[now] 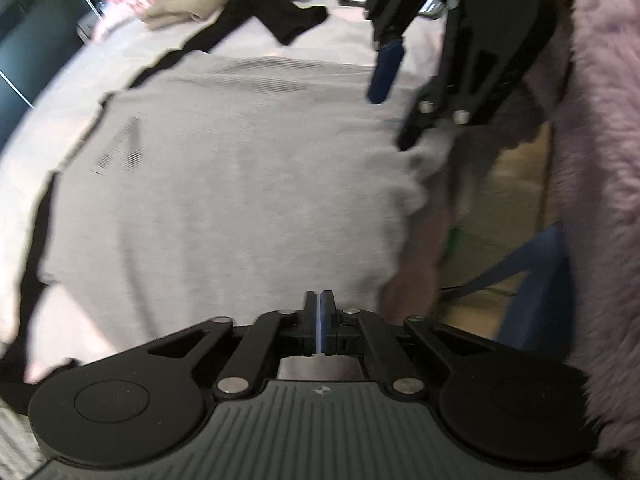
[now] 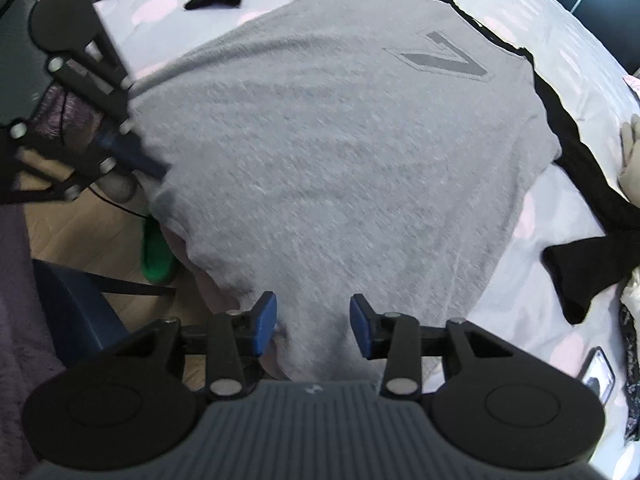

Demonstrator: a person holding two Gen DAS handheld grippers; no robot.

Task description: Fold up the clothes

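Observation:
A grey shirt with black sleeves and a dark chest logo [image 1: 224, 184] lies spread flat on the bed; it also shows in the right wrist view [image 2: 340, 168]. My left gripper [image 1: 319, 322] is shut at the shirt's hem edge; in the right wrist view [image 2: 150, 168] its blue fingers pinch the hem at the bed's edge. My right gripper [image 2: 313, 326] is open, its blue pads either side of the hem. In the left wrist view [image 1: 394, 108] it hovers over the hem's far corner.
The bed has a pale sheet with pink dots [image 2: 532, 312]. Beige and pink clothes [image 1: 180, 4] lie at the far end. A phone [image 2: 599, 376] rests on the sheet. A fuzzy purple blanket [image 1: 600, 160], wooden floor [image 2: 80, 232], a green object [image 2: 156, 256] and a blue chair [image 2: 76, 312] are beside the bed.

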